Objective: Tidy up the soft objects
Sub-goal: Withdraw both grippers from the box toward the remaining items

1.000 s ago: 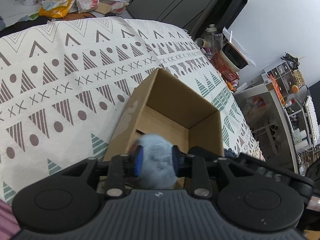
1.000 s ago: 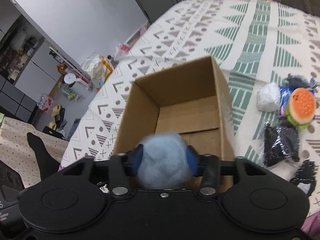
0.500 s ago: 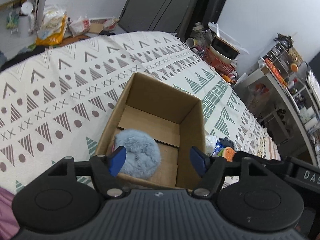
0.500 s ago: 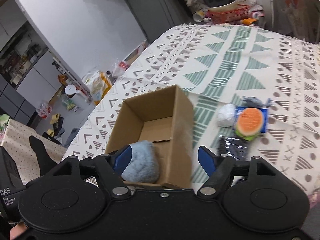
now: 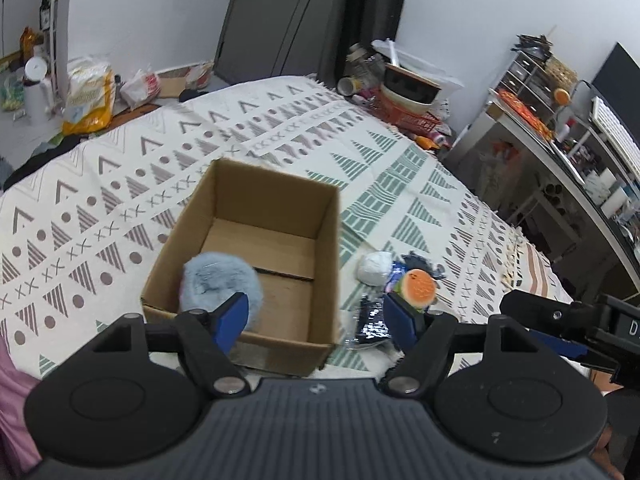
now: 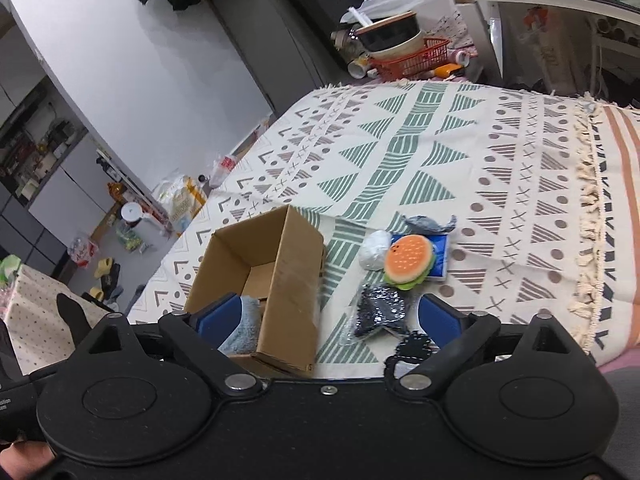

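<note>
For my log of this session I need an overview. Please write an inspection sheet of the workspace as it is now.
Surface: patterned cloth, covering the surface.
Job's things: blue fluffy ball inside cardboard box; burger toy, white ball and black sparkly item on the cloth beside the box.
Clutter: nothing seen on the cloth.
Grippers: left gripper open, empty; right gripper open, empty.
Cables: nothing seen.
Surroundings: red basket, shelves, bags on the floor.

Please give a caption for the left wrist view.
Open left tool above cardboard box holding a blue fluffy ball.
</note>
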Motion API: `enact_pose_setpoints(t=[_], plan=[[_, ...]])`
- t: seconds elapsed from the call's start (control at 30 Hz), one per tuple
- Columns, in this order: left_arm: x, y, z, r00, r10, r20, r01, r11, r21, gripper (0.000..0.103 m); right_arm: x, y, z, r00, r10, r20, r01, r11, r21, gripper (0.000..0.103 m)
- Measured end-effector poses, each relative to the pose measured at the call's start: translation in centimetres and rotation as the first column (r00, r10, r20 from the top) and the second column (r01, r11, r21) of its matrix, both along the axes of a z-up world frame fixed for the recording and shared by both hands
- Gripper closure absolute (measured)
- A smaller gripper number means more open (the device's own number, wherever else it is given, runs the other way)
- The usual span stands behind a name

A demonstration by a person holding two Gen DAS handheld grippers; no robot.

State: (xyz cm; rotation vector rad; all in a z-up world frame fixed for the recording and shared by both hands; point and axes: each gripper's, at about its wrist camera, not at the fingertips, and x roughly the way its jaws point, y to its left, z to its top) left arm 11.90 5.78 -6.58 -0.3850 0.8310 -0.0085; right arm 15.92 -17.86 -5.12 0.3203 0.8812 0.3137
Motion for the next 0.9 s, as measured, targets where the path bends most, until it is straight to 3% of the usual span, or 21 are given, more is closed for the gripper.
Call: enact_pose_setpoints(t=[0.2, 0.57, 0.9], plan=[[-0.6, -2.5, 1.6, 0.999, -0.04, 0.023, 0.04, 0.999, 0.019, 0.02, -0.7, -2.2, 0.3, 1.0, -0.002, -0.002, 0.002, 1.0, 0.024, 0.007], [-1.0, -6.7, 2.3, 0.996, -0.091, -0.022, 0.092, 0.992, 0.083, 0.019, -2.0, -5.6, -0.3, 1.0, -0.021, -0.009, 0.021, 0.997, 0.077, 0.007], [-0.7, -8.7, 2.5, 0.997, -0.073, -0.024, 0.075, 0.99, 0.121, 0.019, -1.8, -8.4, -2.1, 0.997, -0.049, -0.057, 0.055, 0.993, 0.103, 0.008]])
